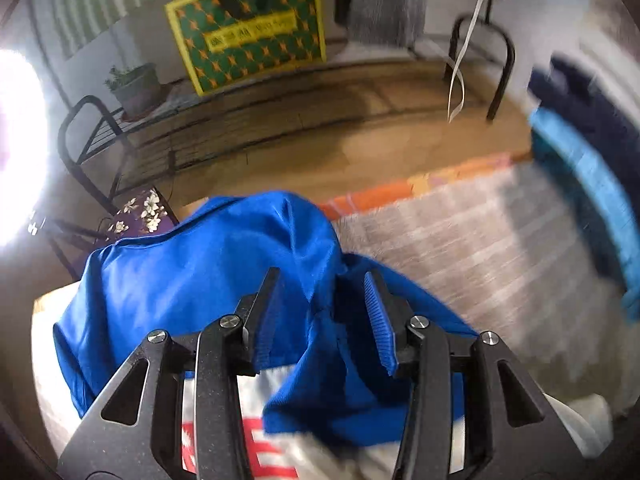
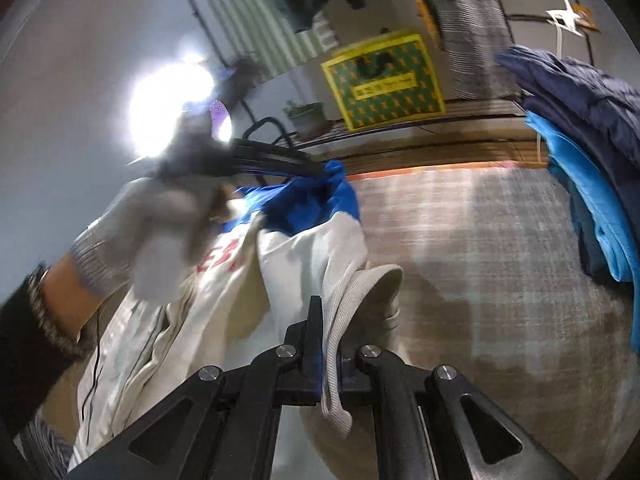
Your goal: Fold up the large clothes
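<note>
A large blue and white garment (image 1: pixel 192 272) with red letters lies bunched on a plaid-covered surface (image 1: pixel 480 240). My left gripper (image 1: pixel 322 296) is open above it; a ridge of blue cloth runs between its blue ribbed pads (image 1: pixel 380 320), whose faces show bare. From the right wrist, the left gripper (image 2: pixel 316 170) is a dark blur in a gloved hand (image 2: pixel 160 232), its tip at the raised blue part of the garment (image 2: pixel 312 204). My right gripper (image 2: pixel 326 320) is shut on the garment's white ribbed hem (image 2: pixel 336 360), which hangs out between the fingers.
Folded navy and turquoise clothes (image 2: pixel 588 168) are stacked at the right of the plaid surface (image 2: pixel 480 260). Beyond its orange edge (image 1: pixel 420 188) are a wooden floor, a black metal rack (image 1: pixel 92 148) with a potted plant (image 1: pixel 136 88), and a yellow-green bag (image 1: pixel 248 28). A lamp glares at the left.
</note>
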